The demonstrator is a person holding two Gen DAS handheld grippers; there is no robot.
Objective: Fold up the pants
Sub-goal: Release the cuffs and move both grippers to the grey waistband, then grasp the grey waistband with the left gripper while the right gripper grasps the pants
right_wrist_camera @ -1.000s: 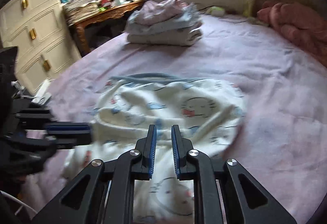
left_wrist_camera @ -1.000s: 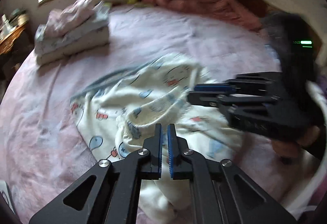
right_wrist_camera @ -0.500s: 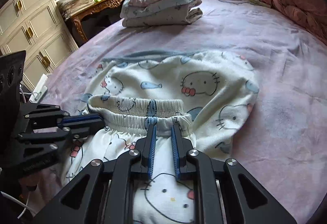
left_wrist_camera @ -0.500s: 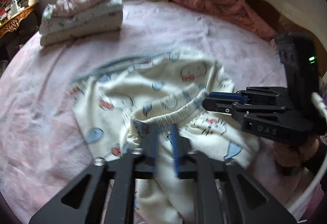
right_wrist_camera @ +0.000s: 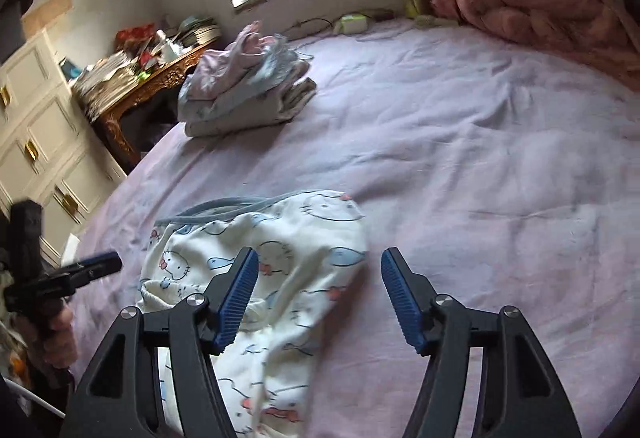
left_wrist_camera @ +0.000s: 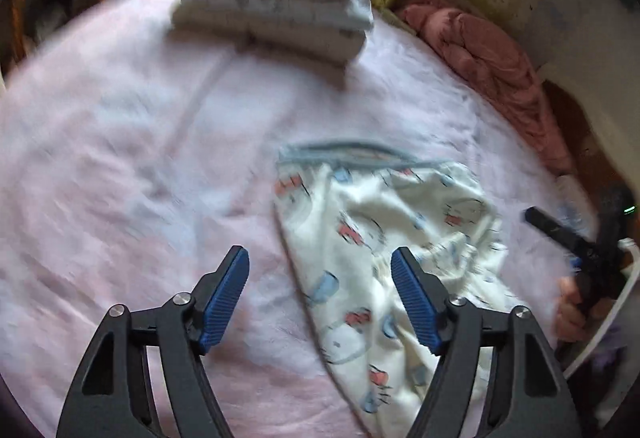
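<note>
White pants with a cartoon cat print (left_wrist_camera: 384, 246) lie folded over on the pink bed sheet (left_wrist_camera: 120, 174); they also show in the right wrist view (right_wrist_camera: 280, 278). My left gripper (left_wrist_camera: 320, 298) is open and empty, above the pants' left edge. My right gripper (right_wrist_camera: 316, 298) is open and empty, above the pants' right edge. Each gripper shows at the side of the other's view: the right one (left_wrist_camera: 560, 234), the left one (right_wrist_camera: 80, 270).
A stack of folded clothes (right_wrist_camera: 244, 86) lies at the far side of the bed, also in the left wrist view (left_wrist_camera: 276, 10). A pink quilt (right_wrist_camera: 540, 2) is bunched at the far right. A cluttered wooden desk (right_wrist_camera: 152, 74) and white drawers (right_wrist_camera: 36, 142) stand left of the bed.
Both grippers were shut on the pants' waistband; both have let go, opened wide and drawn apart. The waistband now lies dropped over the pants.
</note>
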